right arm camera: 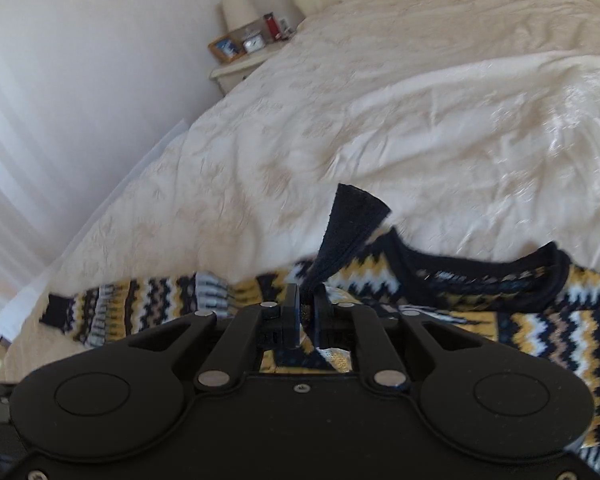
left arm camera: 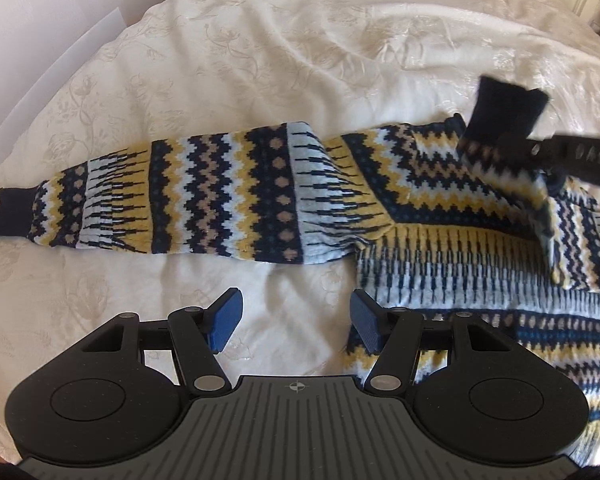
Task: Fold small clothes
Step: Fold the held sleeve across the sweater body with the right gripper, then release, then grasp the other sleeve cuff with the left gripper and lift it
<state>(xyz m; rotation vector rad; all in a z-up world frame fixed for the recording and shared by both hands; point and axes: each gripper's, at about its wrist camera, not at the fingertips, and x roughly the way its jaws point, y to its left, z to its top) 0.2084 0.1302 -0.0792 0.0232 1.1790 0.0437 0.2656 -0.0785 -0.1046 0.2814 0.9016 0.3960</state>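
Bedspread: right tongs pinch sleeve cuff (raised).

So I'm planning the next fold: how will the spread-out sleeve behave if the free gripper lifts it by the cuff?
Probably floppy: the sleeve lies limp and rumpled on the bed. The other sleeve already droops from the right gripper. Its knit looks thick, so it will likely sag and trail behind.

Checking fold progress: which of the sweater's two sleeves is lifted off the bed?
The sleeve pinched at its navy cuff by the right gripper is raised over the body. The other sleeve lies flat, stretched out on the bedspread.
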